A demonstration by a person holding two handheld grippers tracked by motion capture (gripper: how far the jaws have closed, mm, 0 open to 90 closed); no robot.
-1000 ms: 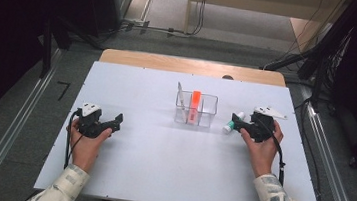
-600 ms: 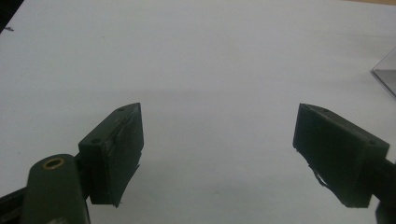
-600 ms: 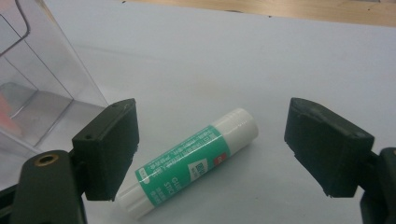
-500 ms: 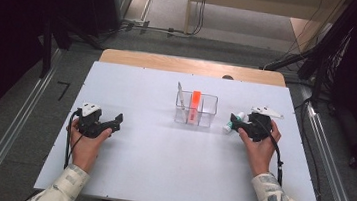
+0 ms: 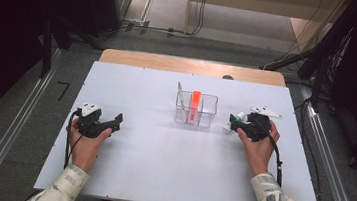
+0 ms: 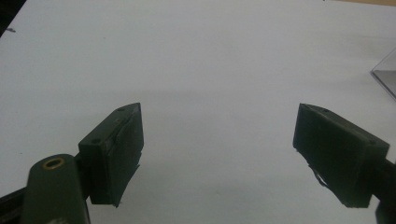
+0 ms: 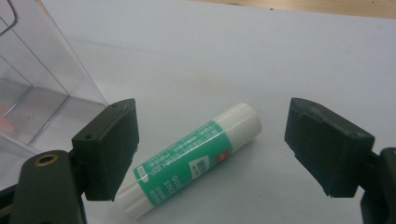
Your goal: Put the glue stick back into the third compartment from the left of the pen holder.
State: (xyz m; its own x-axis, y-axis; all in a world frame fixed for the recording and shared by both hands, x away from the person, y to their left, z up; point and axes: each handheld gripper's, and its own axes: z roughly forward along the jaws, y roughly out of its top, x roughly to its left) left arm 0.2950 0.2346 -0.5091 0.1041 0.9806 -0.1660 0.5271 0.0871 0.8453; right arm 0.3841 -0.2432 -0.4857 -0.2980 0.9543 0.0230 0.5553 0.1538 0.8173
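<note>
right hand-held gripper point(image 7: 212, 149) wide open astride glue stick point(image 7: 191, 161) | clear box point(image 5: 195, 110): orange item point(image 5: 195, 105)

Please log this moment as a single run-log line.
right gripper: open, jaws either side of glue stick lying on table | left gripper: open, idle | clear organizer: holds orange item

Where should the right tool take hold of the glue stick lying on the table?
Grip the glue stick across its green-labelled middle, coming from above. It lies flat and slanted between the open right tool, so squaring the jaws to its long axis would probably help.
</note>
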